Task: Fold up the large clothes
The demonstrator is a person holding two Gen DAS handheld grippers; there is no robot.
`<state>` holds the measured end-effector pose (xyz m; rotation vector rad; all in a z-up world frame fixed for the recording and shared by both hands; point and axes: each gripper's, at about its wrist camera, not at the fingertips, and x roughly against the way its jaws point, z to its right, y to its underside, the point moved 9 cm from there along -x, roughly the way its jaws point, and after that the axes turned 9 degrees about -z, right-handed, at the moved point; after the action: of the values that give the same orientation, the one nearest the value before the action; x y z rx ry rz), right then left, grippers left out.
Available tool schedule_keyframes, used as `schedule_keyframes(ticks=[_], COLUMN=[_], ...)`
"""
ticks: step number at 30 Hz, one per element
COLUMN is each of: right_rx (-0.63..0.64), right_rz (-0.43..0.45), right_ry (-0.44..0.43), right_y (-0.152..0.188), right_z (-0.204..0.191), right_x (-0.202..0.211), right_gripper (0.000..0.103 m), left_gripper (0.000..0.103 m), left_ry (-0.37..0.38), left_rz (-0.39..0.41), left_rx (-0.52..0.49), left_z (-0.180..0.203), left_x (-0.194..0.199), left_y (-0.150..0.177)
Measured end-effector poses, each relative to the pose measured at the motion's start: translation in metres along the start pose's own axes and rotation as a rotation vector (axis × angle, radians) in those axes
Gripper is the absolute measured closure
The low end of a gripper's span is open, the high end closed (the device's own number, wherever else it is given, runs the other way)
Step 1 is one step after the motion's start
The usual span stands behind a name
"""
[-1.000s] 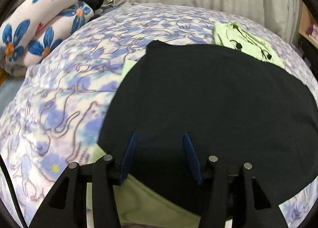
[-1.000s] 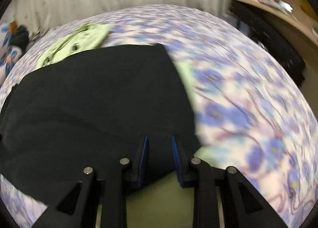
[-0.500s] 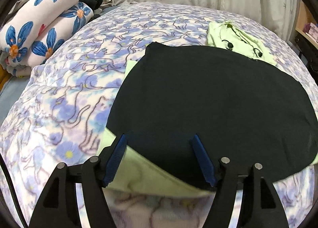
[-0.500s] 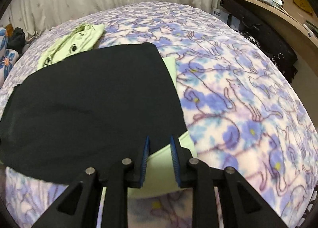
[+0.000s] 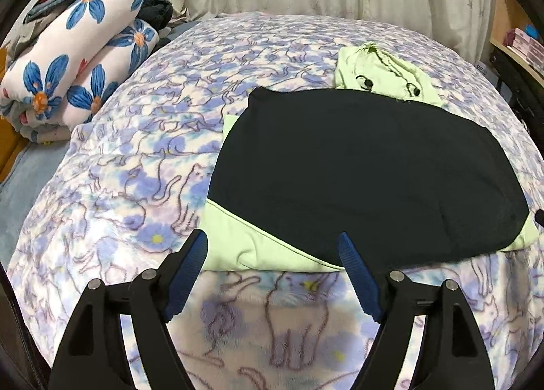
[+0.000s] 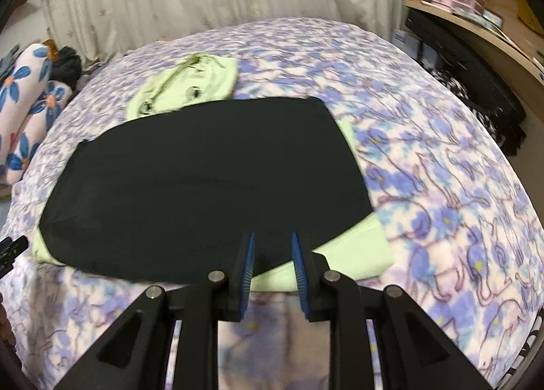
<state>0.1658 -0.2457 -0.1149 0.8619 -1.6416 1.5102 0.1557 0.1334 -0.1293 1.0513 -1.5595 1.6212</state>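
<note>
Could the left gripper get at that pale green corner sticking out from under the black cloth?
Probably yes: the left gripper is open, and the green corner lies bare right before it.

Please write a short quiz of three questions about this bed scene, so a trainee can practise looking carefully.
1. True or false: the left gripper is clamped on the black garment.
2. Which lies beyond the black garment? A) a light green piece with printed eyes B) a red towel C) a shoe
3. Fill in: the rolled flowered bedding lies at the bed's far ____ side in the left wrist view.

Key: 1 false, its jaws stand apart and empty, having just been opening; 2 A; 3 left.
</note>
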Motion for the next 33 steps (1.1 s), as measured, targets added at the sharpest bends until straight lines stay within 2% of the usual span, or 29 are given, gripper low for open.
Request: schedule_keyframes(ticks=[3,7,12,17,22,25,27,30,32,33], right_rx=[0.033,0.079,0.129,0.17,0.188,0.175,0.157,0.123,0.124,0.135], right_rz=[0.005,0.023,0.025,0.008,-0.035,-0.064,-0.078,-0.088,-0.084,-0.082], right_ry=[-0.033,-0.063,-0.098,-0.142,-0.179,-0.171,-0.136,-0.111,-0.132,-0.089], right_y=[-0.005,-0.012,-0.023,-0.044,-0.072,-0.09,-0.101,-0.112,-0.12,-0.124], right_z=[-0.021,-0.046,-0.076,-0.107,-0.128,-0.121,-0.105,-0.071,-0.055,-0.045], right_x=[0.006,0.014,0.008,-0.021,-0.07,-0.103,-0.125,-0.148,-0.152,-0.153], right_gripper=[0.077,0.069,0.068,0.068,0.068,0.068,0.068,0.068,0.07,0.07], left_gripper=[0.025,0.025,0.023,0.022,0.022,0.022,0.022,0.022,0.008,0.006], left_ry=[0.004,0.005,0.004,0.017,0.026,0.033,0.039,0.004,0.036,0.047], left_rz=[0.008,0.017,0.025,0.025,0.005,-0.001,-0.007,-0.067,-0.099,-0.1], left_rx=[-0.015,-0.039,-0.065,-0.086,-0.105,-0.118,-0.127,-0.132,-0.108,-0.089], left_z=[0.003,0.009,0.018,0.039,0.065,0.079,0.085,0.08,0.073,0.068], left_x=[0.007,0.014,0.01,-0.013,-0.06,-0.09,-0.112,-0.156,-0.175,-0.178], left_y=[-0.003,-0.008,-0.021,-0.049,-0.086,-0.111,-0.125,-0.14,-0.145,-0.149])
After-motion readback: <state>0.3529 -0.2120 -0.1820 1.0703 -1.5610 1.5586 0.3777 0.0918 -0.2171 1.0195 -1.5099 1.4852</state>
